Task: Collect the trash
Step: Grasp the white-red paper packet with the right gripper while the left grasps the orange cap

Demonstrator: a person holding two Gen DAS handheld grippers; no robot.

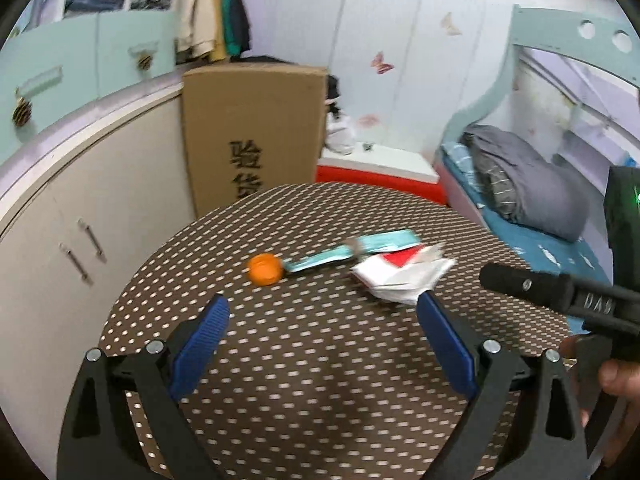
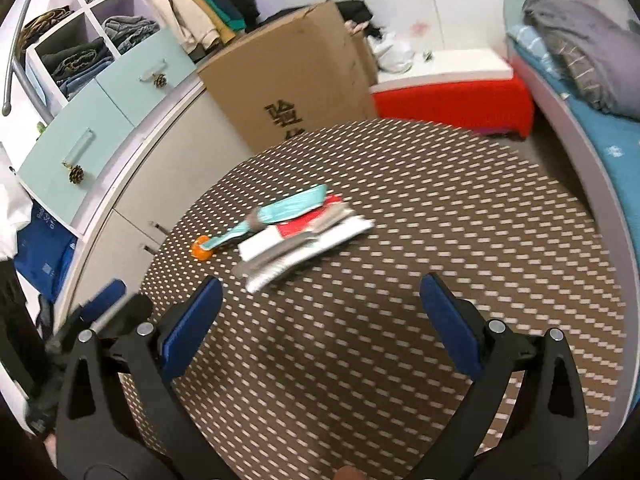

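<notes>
Both jaws stand released and empty: the left gripper (image 1: pixel 322 312) and right gripper (image 2: pixel 320 292) hover over the round brown dotted table (image 2: pixel 440 240). Ahead lie crumpled white-and-red paper wrappers (image 2: pixel 296 246), a teal wrapper (image 2: pixel 280 212) touching them, and an orange bottle cap (image 1: pixel 264 269).

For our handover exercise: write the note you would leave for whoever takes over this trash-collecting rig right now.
Left gripper: open, empty, above the near table edge.
Right gripper: open, empty, also short of the trash.
Trash, all on the dotted round table: orange cap, teal wrapper touching it, white and red paper pile beside that.
Done: nothing picked up.
Left: collect all three; no bin is in view.
</notes>
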